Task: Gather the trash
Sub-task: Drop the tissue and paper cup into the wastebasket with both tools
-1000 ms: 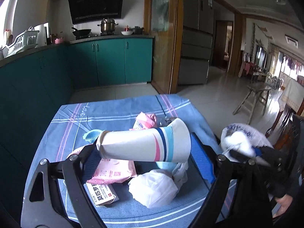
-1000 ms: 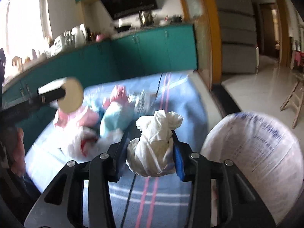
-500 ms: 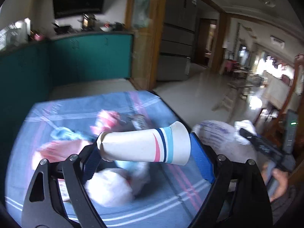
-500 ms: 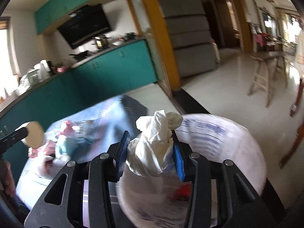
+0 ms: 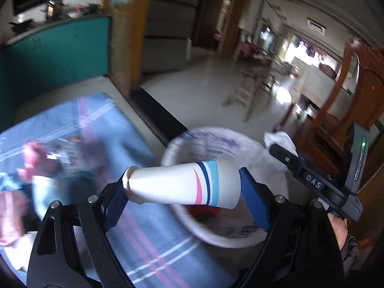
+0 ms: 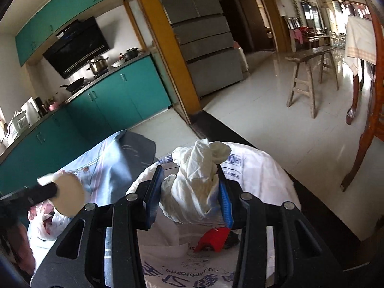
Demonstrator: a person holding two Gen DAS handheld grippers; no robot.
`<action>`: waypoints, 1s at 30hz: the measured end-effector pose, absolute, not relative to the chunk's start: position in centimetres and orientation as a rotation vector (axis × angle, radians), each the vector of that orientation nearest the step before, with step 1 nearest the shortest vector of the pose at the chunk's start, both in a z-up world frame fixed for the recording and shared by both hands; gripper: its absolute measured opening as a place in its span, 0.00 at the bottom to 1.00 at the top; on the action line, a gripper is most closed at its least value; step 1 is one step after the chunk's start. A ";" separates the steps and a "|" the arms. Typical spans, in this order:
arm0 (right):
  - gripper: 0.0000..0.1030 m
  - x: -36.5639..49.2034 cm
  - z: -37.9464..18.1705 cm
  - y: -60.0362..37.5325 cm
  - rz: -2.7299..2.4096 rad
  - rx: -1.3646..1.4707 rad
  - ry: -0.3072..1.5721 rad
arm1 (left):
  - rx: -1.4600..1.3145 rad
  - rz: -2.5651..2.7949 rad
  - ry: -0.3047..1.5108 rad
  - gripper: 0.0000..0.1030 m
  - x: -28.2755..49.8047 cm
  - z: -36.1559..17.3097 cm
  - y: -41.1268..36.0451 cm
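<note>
— While gripped end to end in the left claw, paper cup over bag rim: light, crushable.
— Right claw pinching crumpled tissue above bag; soft, weightless. Hold gently.

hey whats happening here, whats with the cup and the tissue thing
A person is clearing trash off a table with a gripper in each hand. The left gripper holds a striped paper cup sideways, at the near edge of the bin. The right gripper is clamped on a crumpled white tissue directly over the white-bag-lined bin. Neither has been dropped in yet. A red scrap already lies in the bin, and more wrappers remain on the blue tablecloth.
</note>
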State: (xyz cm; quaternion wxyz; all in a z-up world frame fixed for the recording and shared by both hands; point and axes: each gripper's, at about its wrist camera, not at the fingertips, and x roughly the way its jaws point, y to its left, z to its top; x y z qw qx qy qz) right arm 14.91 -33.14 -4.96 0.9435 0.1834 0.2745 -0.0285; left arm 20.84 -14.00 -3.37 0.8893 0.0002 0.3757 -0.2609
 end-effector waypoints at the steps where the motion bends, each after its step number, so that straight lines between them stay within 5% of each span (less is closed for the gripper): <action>1: 0.41 14.8 -5.0 -33.4 -0.069 0.379 0.559 | -0.006 -0.558 0.800 0.84 21.2 -3.9 -14.5; 14: 0.49 15.7 -6.0 -32.9 -0.082 0.374 0.622 | -0.025 -0.501 0.801 0.92 22.3 -4.5 -13.4; 20: 0.67 16.3 -6.0 -30.9 -0.057 0.339 0.638 | 0.058 -0.334 0.710 0.93 20.8 -1.1 -8.2; 30: 0.70 18.8 -6.1 -22.5 0.126 0.200 0.708 | 0.044 0.144 0.547 0.96 19.1 1.0 6.1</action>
